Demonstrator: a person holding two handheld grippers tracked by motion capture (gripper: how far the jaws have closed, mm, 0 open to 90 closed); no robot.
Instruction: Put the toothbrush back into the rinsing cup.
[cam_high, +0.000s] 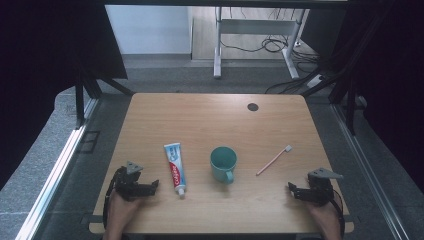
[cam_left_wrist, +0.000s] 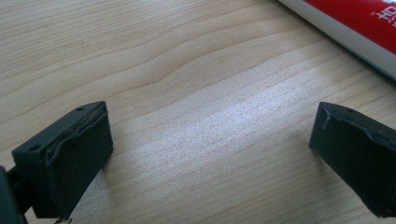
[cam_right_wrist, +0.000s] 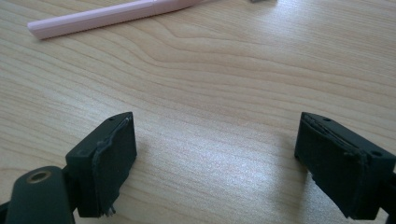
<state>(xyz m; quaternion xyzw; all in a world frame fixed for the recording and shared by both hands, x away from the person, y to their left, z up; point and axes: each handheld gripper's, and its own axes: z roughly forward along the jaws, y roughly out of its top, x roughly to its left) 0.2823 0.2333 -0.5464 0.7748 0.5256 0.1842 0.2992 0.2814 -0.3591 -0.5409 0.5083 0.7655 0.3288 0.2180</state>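
Note:
A white, blue and red toothpaste tube (cam_high: 175, 167) lies on the wooden table (cam_high: 200, 120) left of centre, cap toward me. A teal mug (cam_high: 223, 163) stands upright in the middle, handle toward me. A pink toothbrush (cam_high: 273, 160) lies slanted to its right. My left gripper (cam_high: 152, 186) rests at the near left, open, jaws wide over bare wood in the left gripper view (cam_left_wrist: 212, 144), with the tube's edge (cam_left_wrist: 355, 28) at the top right. My right gripper (cam_high: 291, 189) sits at the near right, open (cam_right_wrist: 217, 149), nothing between its jaws; the toothbrush handle (cam_right_wrist: 107, 16) lies beyond them.
A dark round grommet (cam_high: 252, 107) is set into the table's far right part. Beyond the table stand a white desk frame (cam_high: 255, 35) and loose cables on the floor. Black frame posts flank both sides.

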